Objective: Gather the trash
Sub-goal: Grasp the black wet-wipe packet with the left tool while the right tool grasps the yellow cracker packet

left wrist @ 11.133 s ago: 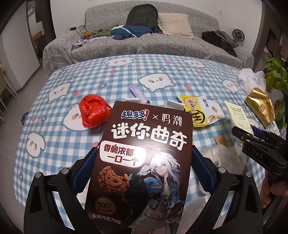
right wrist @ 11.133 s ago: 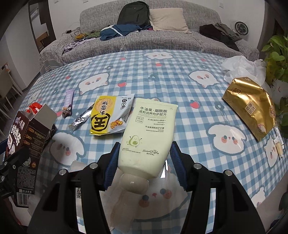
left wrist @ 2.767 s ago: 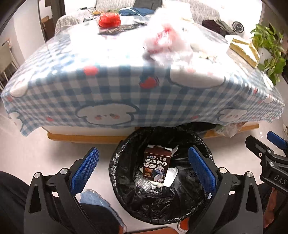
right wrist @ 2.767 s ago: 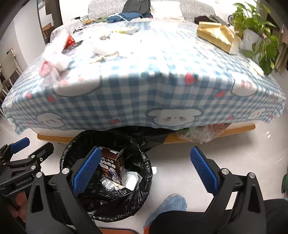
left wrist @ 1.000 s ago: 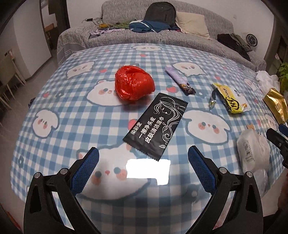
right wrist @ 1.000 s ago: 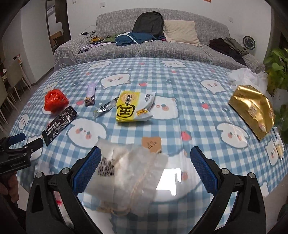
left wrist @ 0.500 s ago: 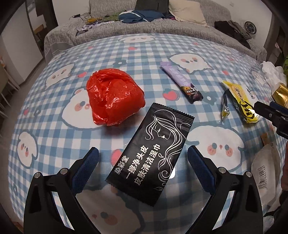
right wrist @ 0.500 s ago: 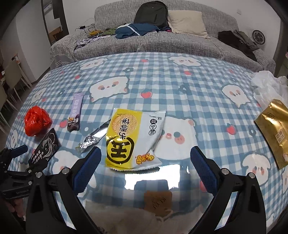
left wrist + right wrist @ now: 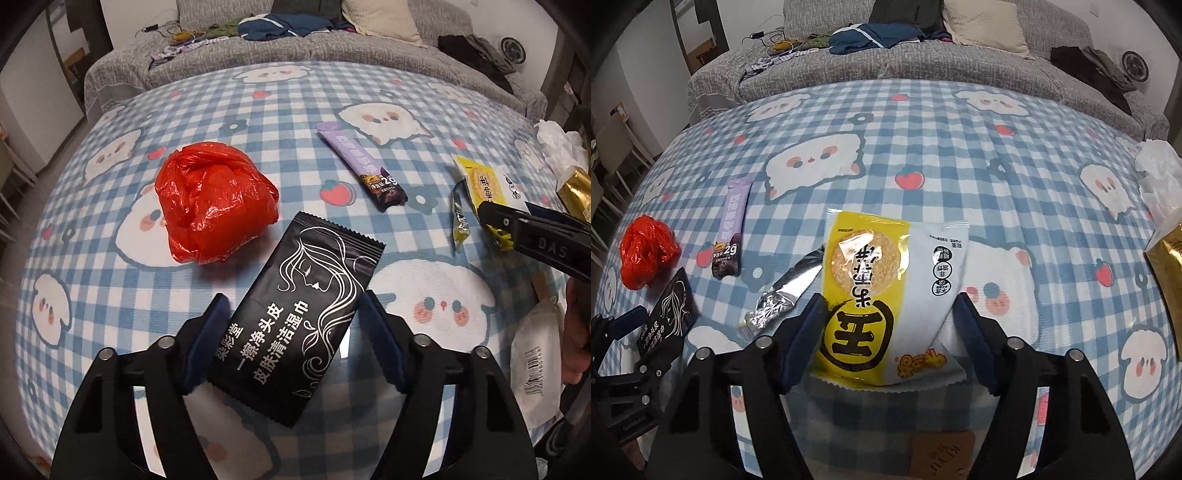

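My left gripper (image 9: 293, 339) has its blue pads against both long edges of a black wet-wipe sachet (image 9: 299, 314) that lies on the checked tablecloth. My right gripper (image 9: 890, 341) has its pads against both sides of a yellow and white snack bag (image 9: 886, 295) on the cloth. A crumpled red plastic bag (image 9: 212, 201) sits left of the sachet. A purple bar wrapper (image 9: 364, 166) lies beyond it. A silver torn wrapper (image 9: 783, 295) lies left of the snack bag.
A gold pouch (image 9: 1167, 266) and white crumpled tissue (image 9: 1160, 177) lie at the table's right edge. A clear bag with a barcode (image 9: 535, 365) and a brown card (image 9: 942, 454) lie near the front. A grey sofa (image 9: 923, 48) with clothes stands behind the table.
Both grippers moved forward and down to the table. The left one closed in on the black sachet, the right one on the yellow snack bag.
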Demonstrator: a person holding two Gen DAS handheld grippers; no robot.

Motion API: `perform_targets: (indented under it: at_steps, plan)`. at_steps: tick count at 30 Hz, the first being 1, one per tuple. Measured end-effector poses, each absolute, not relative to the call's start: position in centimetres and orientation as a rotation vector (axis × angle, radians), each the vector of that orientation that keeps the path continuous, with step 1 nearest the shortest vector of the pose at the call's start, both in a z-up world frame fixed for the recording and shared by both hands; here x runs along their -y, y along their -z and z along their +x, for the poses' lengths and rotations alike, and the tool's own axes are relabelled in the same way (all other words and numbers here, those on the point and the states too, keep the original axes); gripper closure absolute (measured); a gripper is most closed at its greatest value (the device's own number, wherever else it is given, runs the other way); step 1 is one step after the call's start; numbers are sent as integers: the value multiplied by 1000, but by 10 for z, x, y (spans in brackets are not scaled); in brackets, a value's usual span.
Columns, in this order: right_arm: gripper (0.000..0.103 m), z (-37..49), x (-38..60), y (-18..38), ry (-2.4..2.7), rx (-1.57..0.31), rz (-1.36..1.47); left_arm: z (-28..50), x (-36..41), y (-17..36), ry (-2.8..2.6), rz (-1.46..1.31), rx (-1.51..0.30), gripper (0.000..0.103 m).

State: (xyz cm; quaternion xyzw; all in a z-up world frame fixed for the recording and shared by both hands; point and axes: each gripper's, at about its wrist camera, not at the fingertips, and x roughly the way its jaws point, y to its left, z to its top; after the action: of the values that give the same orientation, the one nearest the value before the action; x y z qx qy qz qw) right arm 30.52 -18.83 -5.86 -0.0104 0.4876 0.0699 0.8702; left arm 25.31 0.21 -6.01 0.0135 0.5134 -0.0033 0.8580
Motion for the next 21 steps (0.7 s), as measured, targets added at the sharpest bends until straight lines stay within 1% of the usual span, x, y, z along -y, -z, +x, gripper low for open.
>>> perform_targets:
  at_steps: [1, 2, 3, 5, 7, 8, 10, 14, 21]
  plan:
    - [49, 304, 188, 58, -141, -1018, -27, 252, -2, 60, 8, 30, -1078, 38]
    - [54, 304, 188, 57, -138, -1019, -29, 252, -1, 60, 9, 31, -1077, 38]
    - [56, 304, 188, 57, -135, -1019, -29, 251, -1, 59, 10, 31, -1075, 40]
    - [65, 303, 189, 57, -124, -1017, -36, 249, 0, 59, 16, 35, -1073, 45]
    - [72, 303, 191, 57, -120, -1017, -32, 248, 2, 58, 22, 38, -1071, 50]
    - [74, 303, 193, 57, -122, -1018, -28, 247, 3, 58, 24, 41, -1069, 51]
    - [78, 303, 194, 56, -125, -1020, -22, 246, 5, 58, 26, 47, -1064, 54]
    - [85, 301, 196, 53, -120, -1010, -28, 245, 6, 57, 24, 55, -1061, 56]
    - [88, 293, 195, 47, -115, -990, -48, 242, 9, 56, 21, 63, -1061, 59]
